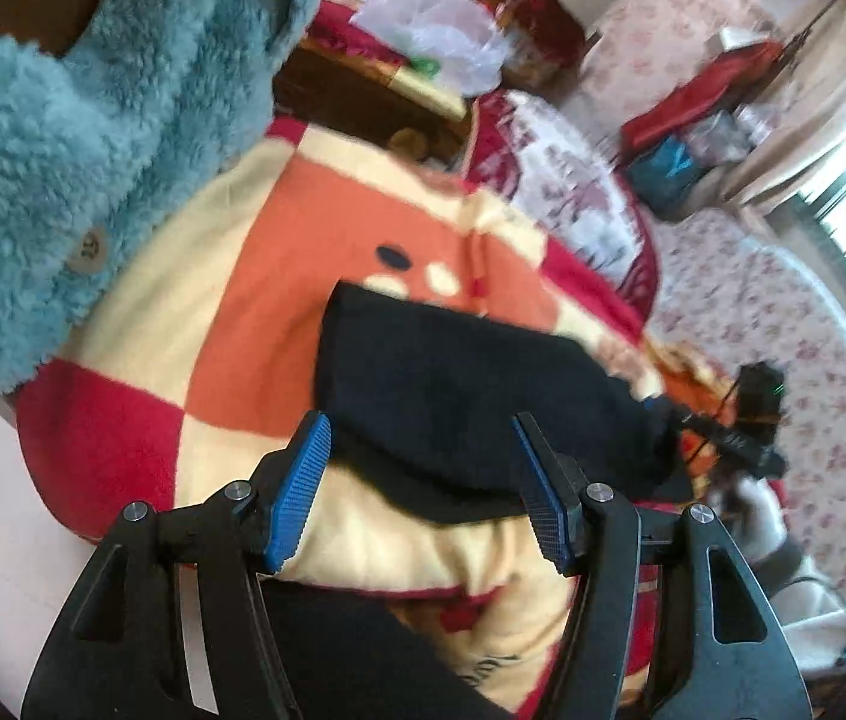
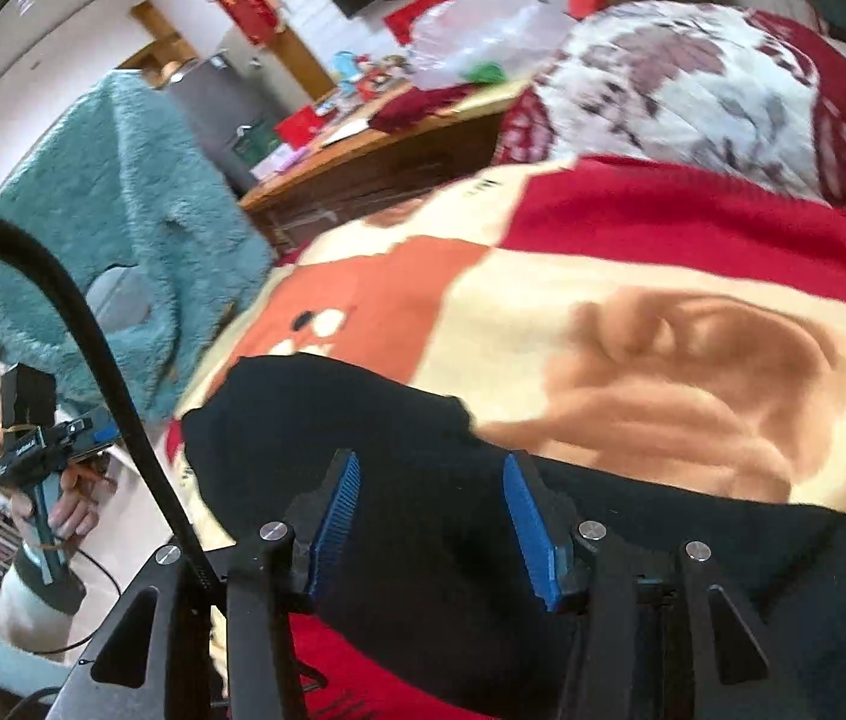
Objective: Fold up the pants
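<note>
Black pants on the checked blanket, both tools over them

We see the black pants (image 1: 459,396) lying bunched on the red, orange and cream blanket (image 1: 231,324) — our landmark. The left tool (image 1: 420,483) hangs above the pants' near edge, fingers spread, nothing pinched between its blue pads (image 1: 300,492). The right tool (image 2: 432,522) sits low over the dark cloth, its fingers apart too — released, with fabric below the pads but not squeezed. A teal fleece garment (image 2: 123,228) hangs just beside the blanket's edge.
</note>
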{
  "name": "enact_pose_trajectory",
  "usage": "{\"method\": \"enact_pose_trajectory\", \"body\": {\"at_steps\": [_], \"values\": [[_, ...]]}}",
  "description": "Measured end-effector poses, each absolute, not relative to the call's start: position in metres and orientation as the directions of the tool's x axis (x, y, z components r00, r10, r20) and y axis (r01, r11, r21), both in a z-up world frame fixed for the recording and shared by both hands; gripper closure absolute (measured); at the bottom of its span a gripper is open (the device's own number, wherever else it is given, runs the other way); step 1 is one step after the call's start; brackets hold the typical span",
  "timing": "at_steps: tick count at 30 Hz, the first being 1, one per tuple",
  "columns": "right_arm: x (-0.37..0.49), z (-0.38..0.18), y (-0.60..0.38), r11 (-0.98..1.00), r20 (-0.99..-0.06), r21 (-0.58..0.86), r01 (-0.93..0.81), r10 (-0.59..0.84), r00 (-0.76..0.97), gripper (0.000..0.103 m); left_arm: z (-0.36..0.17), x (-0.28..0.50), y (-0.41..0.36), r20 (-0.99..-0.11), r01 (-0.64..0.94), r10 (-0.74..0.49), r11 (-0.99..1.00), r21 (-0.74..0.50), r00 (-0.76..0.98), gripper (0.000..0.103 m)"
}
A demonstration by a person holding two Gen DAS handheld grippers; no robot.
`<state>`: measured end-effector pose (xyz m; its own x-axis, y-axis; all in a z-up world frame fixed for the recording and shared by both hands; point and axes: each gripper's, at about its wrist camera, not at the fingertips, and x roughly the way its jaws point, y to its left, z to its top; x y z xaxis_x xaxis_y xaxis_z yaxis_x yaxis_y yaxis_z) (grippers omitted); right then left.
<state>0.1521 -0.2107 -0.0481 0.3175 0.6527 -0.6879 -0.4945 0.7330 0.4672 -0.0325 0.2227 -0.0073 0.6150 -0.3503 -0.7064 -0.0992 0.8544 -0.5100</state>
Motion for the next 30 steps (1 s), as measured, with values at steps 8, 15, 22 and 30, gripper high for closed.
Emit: {"method": "enact_pose_trajectory", "body": {"at_steps": [8,15,22,30], "values": [[0.179,-0.070,-0.224,0.689,-0.637,0.625,-0.367,0.722,0.271,0.053,-0.035,-0.016,0.205,-0.758,-0.116,-0.338,0.873,-0.474,0.557,0.043],[0.186,-0.078,-0.195,0.548,-0.557,0.749,-0.372,0.825,0.093,0.049,-0.036,0.002,0.201,-0.757,-0.148,-0.321,0.865,-0.479,0.569,0.043],[0.191,-0.087,-0.187,0.465,-0.502,0.829,-0.309,0.864,-0.047,0.048,-0.043,0.009,0.198,-0.750,-0.193,-0.319,0.840,-0.507,0.580,0.044],[0.188,-0.088,-0.183,0.565,-0.588,0.727,-0.390,0.806,0.073,0.074,-0.039,0.002,0.191,-0.789,-0.227,-0.183,0.898,-0.377,0.586,0.091]]}}
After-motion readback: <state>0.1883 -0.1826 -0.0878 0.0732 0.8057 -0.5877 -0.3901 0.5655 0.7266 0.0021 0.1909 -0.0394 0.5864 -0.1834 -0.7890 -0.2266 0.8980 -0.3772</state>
